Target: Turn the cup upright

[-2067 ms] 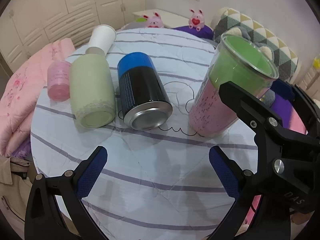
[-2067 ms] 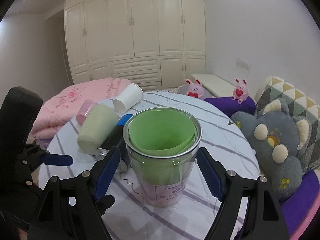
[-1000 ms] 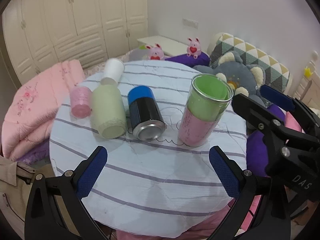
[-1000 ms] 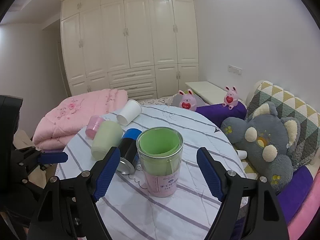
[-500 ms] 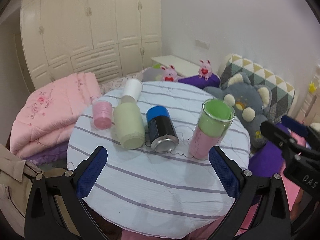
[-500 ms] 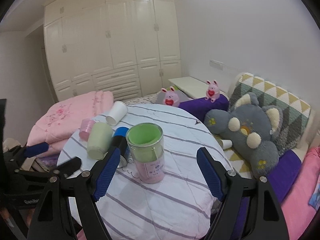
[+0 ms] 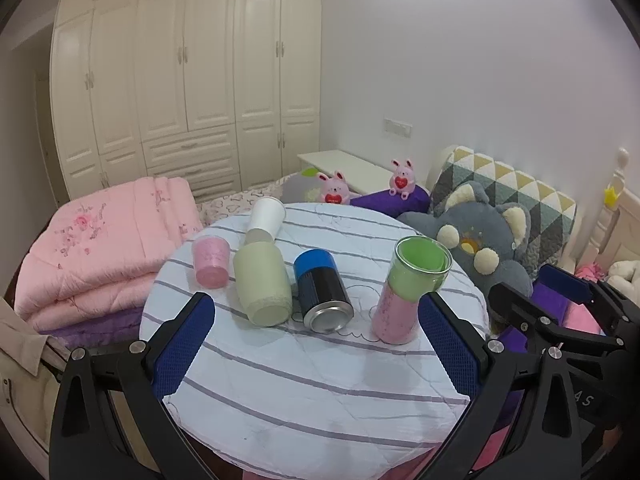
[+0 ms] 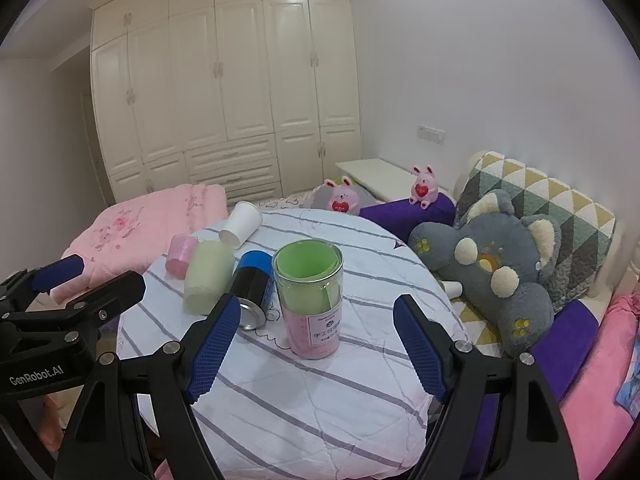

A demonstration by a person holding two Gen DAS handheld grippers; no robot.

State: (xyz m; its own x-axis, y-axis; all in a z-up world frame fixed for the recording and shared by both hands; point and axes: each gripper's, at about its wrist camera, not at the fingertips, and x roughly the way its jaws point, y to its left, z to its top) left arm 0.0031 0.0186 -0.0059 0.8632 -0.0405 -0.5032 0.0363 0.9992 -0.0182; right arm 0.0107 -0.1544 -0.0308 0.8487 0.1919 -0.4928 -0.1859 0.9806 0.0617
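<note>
A clear cup (image 7: 412,292) with green and pink paper inside stands upright on the round striped table (image 7: 304,384); it also shows in the right wrist view (image 8: 310,300). My left gripper (image 7: 316,348) is open and empty, well back from the cup. My right gripper (image 8: 316,348) is open and empty, also back from the cup, with the cup between its fingers' lines of sight. The right gripper shows at the right of the left wrist view (image 7: 560,304).
Lying on the table: a pale green cup (image 7: 262,288), a blue-and-black can (image 7: 322,292), a pink cup (image 7: 210,262) and a white paper cup (image 7: 266,216). A grey plush (image 8: 496,264) and cushions lie right; a pink quilt (image 7: 100,236) lies left.
Both grippers have pulled back and up from the table; the right gripper no longer surrounds the clear cup, which stays standing upright. The other cups have not moved.
</note>
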